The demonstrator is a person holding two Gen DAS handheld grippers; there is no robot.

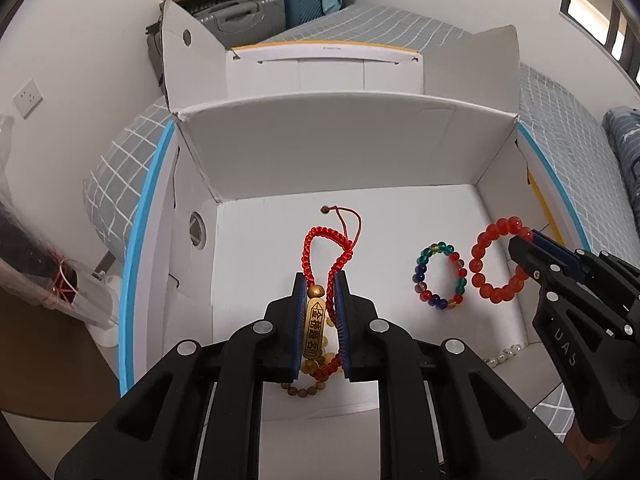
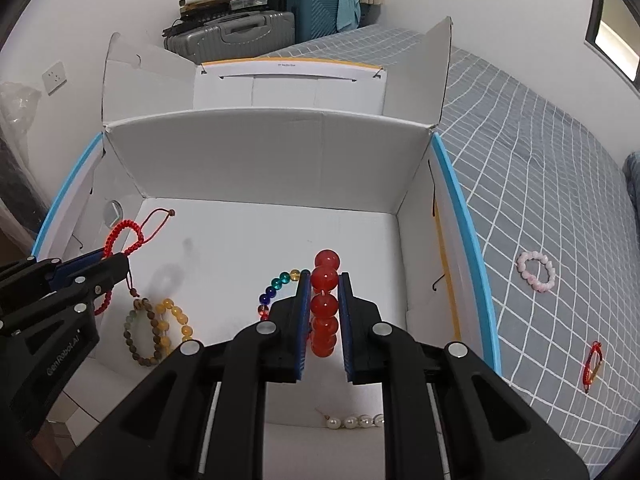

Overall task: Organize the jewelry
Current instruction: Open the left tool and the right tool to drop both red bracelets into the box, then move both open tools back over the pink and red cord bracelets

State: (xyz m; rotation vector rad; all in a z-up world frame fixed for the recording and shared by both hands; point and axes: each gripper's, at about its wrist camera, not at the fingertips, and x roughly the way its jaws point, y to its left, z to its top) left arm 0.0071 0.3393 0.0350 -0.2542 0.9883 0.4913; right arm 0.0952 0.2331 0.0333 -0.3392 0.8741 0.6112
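Inside the white box, the left gripper clamps a red cord bracelet lengthwise; the right gripper clamps a red bead bracelet edge-on, floor open ahead.

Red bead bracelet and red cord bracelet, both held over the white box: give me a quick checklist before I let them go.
1. Right hand-held gripper shut on the red bead bracelet: ok.
2. Left hand-held gripper shut on the gold charm of the red cord bracelet: ok.
3. Both bracelets inside the walls of the white box: ok.
4. Bead bracelet apart from the multicolour bracelet: not ok, they sit very close, contact cannot be ruled out.
5. Floor free below the cord bracelet: not ok, the brown bracelet and yellow bracelet lie under it.
6. All jewellery in the box: not ok, a pink bracelet and another red piece lie on the bedspread.
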